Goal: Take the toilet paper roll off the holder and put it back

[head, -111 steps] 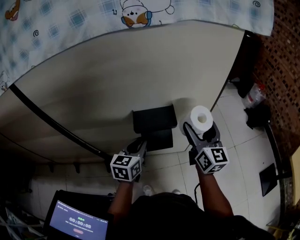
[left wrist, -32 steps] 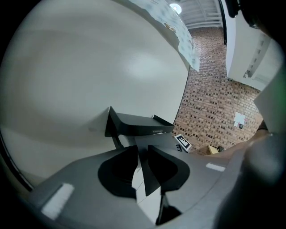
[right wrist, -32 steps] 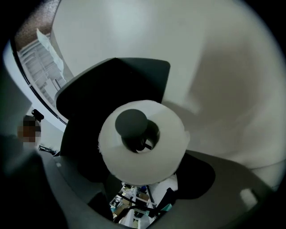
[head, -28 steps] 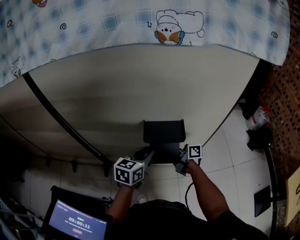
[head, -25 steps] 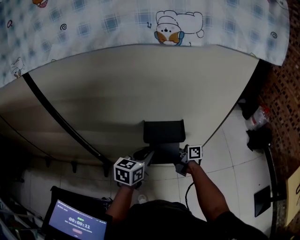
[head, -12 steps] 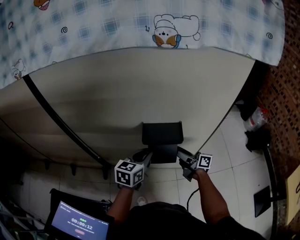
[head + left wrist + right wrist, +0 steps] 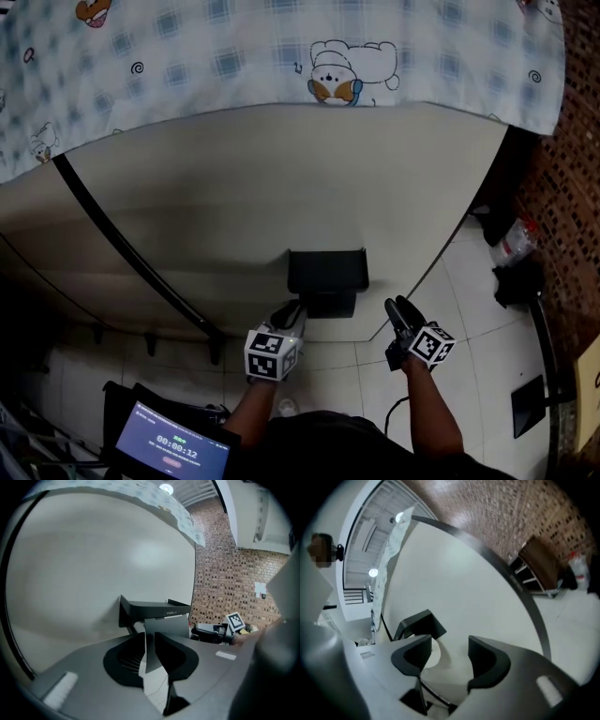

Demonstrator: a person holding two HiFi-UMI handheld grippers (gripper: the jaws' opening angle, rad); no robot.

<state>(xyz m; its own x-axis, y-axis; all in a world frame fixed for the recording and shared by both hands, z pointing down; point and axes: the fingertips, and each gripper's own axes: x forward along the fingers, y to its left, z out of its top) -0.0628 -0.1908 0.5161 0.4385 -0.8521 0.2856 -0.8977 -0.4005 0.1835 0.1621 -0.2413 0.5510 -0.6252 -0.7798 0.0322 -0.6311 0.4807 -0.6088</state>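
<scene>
Toilet paper roll [image 7: 432, 656], mostly hidden under holder [image 7: 326, 272], lies beyond right tongs [image 7: 450, 648], which are closing empty; left tongs [image 7: 149, 640] grip holder flap [image 7: 167, 627].

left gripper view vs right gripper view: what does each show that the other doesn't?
Left only: the right gripper from outside, and a grey flap with the left gripper closing on it. Right only: the right gripper's own jaws, closing with nothing between them, and a bottle on the floor. Both: the holder, the pale wall, the brick wall.
</scene>
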